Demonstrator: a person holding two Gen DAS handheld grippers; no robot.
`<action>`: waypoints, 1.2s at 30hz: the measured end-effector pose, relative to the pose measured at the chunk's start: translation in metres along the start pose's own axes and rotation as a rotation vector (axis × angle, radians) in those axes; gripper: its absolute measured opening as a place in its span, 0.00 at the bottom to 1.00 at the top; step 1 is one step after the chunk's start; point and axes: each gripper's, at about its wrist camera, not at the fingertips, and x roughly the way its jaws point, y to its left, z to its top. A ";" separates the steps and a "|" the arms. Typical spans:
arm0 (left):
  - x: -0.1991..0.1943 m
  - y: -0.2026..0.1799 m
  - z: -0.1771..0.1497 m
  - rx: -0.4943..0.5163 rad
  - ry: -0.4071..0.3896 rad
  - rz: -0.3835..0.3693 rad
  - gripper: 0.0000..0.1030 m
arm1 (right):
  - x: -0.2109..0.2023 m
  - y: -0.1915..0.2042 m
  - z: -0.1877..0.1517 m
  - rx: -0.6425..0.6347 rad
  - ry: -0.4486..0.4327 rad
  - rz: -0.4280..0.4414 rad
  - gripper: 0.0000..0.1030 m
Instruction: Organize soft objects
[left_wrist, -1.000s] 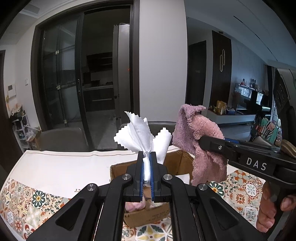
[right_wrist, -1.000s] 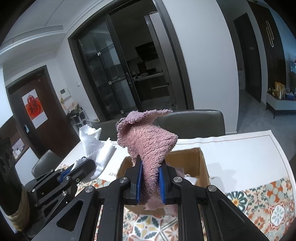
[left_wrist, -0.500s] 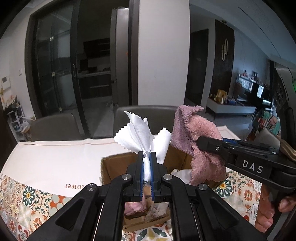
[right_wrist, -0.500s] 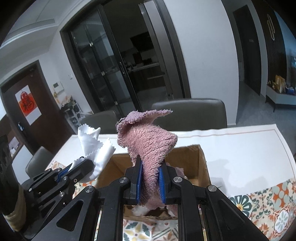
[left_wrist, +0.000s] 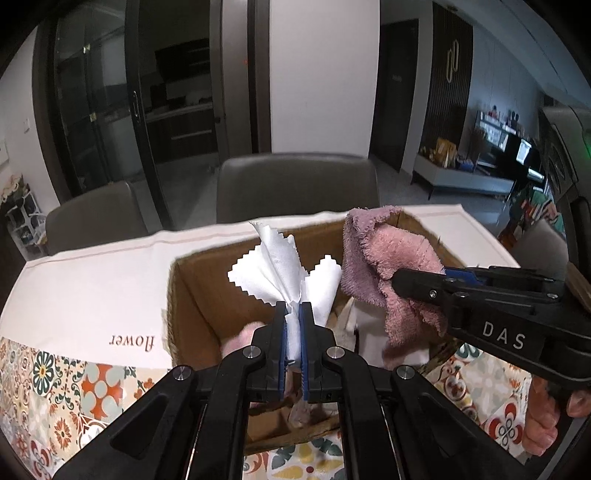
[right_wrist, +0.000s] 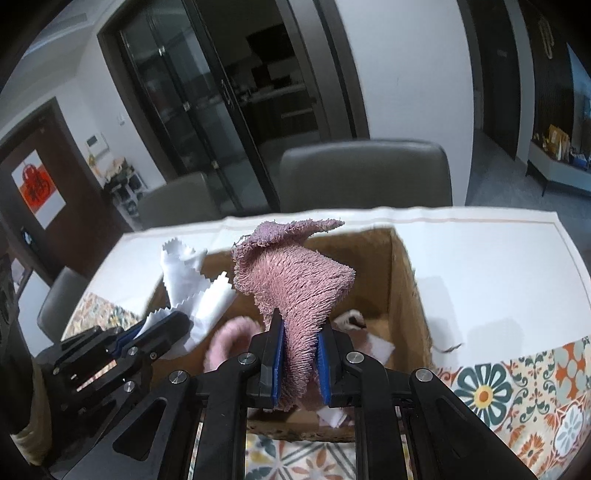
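My left gripper (left_wrist: 293, 314) is shut on a white cloth with zigzag edges (left_wrist: 284, 269) and holds it over the open cardboard box (left_wrist: 192, 295). My right gripper (right_wrist: 299, 328) is shut on a pink fluffy towel (right_wrist: 295, 280) over the same box (right_wrist: 402, 280). Each gripper shows in the other's view: the right one (left_wrist: 400, 282) with the towel (left_wrist: 384, 269), the left one (right_wrist: 173, 321) with the white cloth (right_wrist: 192, 291). Pink and white soft items (right_wrist: 229, 343) lie inside the box.
The box stands on a table with a white runner (left_wrist: 92, 288) and a patterned floral cloth (right_wrist: 517, 387). Grey chairs (left_wrist: 295, 188) stand behind the table. Glass doors and a wall are farther back.
Both grippers have moved forward and down over the box, each still holding its cloth. The box now fills more of both views.
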 end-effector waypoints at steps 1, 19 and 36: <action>0.002 -0.001 -0.002 0.005 0.010 -0.002 0.08 | 0.004 0.000 -0.002 -0.003 0.015 -0.007 0.16; -0.031 0.004 -0.014 -0.069 -0.034 0.088 0.43 | -0.001 -0.006 -0.013 -0.016 0.039 -0.056 0.44; -0.133 0.011 -0.052 -0.096 -0.141 0.196 0.59 | -0.081 0.039 -0.059 -0.047 -0.070 -0.082 0.52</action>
